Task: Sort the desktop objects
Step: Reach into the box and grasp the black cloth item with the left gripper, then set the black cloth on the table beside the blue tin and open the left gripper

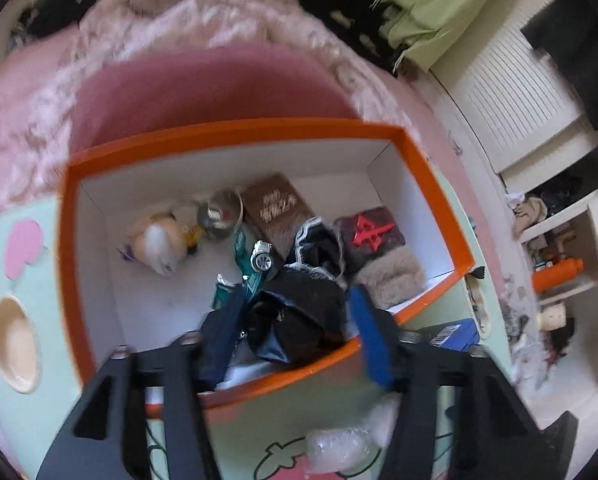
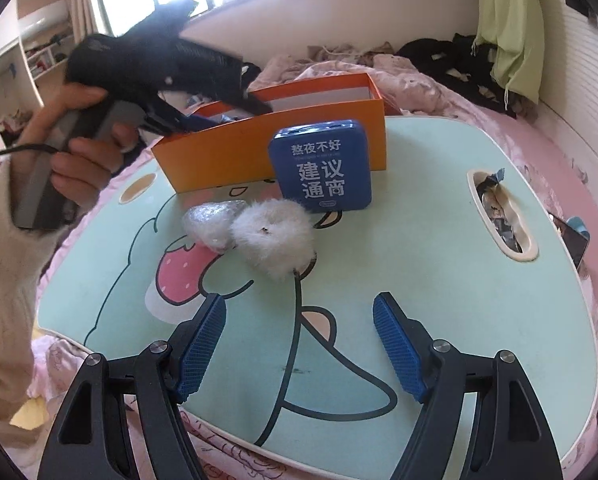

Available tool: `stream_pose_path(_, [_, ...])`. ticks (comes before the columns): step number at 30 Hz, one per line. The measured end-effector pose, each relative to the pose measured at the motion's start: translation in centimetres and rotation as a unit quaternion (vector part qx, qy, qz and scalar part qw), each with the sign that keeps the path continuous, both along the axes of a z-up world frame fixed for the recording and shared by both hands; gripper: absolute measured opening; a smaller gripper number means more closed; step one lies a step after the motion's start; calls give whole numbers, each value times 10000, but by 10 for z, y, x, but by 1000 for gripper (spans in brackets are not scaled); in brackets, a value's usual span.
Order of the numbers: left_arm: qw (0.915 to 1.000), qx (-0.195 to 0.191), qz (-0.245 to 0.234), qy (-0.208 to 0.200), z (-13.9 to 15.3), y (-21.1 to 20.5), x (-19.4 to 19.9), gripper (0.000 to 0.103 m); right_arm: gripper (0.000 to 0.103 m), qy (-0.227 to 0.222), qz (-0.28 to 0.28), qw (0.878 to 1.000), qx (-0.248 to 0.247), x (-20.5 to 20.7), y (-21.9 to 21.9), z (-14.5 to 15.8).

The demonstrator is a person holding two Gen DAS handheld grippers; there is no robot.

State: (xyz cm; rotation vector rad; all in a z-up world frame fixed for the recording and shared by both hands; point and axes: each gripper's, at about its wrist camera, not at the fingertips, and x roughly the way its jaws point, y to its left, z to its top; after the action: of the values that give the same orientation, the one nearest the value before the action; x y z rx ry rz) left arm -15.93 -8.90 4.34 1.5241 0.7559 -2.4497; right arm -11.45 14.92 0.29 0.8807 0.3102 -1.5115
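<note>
Left gripper [image 1: 299,320] is pinching a black crumpled bundle [image 1: 295,320] right above the orange box's [image 1: 235,130] near rim, so letting go early could drop it outside. Right gripper [image 2: 299,344] hangs spread and empty near the lap table's [image 2: 439,280] front edge, with the fluffy white puff [image 2: 273,236] mid-table easy to knock.

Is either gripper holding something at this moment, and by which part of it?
The right gripper holds nothing; its jaws stand open above the table. The left gripper has a crumpled black bag between its jaws over the orange box; a firm hold cannot be told.
</note>
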Motion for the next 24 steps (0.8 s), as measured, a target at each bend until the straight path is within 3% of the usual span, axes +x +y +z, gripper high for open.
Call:
stream_pose_path(6, [9997, 156, 29, 179, 0, -8, 11, 27, 77, -8, 24, 10000, -20, 0, 0, 0])
stream_pose_path(12, [9950, -1, 4, 1002, 45, -6, 37, 25, 77, -27, 33, 10000, -40, 0, 0, -1])
stream_pose_path(16, [9881, -198, -231, 1507, 74, 21, 73, 25, 77, -36, 41, 10000, -49, -1, -1, -1])
stream_pose_path(20, [9864, -306, -426, 1559, 63, 45, 103, 25, 79, -49, 77, 9999, -53, -1, -1, -1])
stream_pose_path(24, [9884, -108, -392, 1461, 33, 57, 117, 27, 81, -13, 96, 9999, -50, 2, -4, 0])
